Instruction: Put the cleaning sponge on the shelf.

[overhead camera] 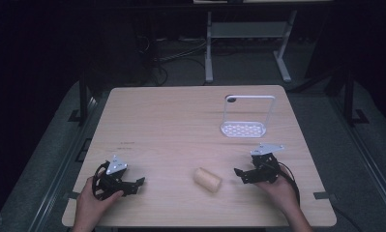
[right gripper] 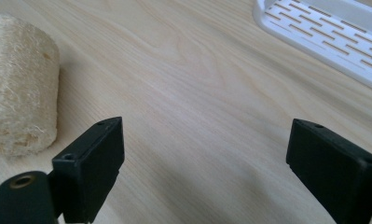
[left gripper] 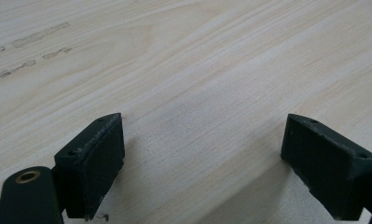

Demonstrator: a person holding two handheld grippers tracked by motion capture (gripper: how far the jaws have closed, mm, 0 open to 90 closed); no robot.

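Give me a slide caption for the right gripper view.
Open right gripper over the wooden table, loofah sponge at left, white slotted rack at upper right.

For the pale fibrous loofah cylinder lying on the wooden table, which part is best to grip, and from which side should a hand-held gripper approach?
Grip the pale fibrous loofah cylinder around its middle, across the rounded sides, not the flat ends. It lies on its side on the wooden table, so coming down from above should work. The right hand-held gripper is nearer, and its jaws stand wide open. The fibres look soft, so a light squeeze probably suffices.
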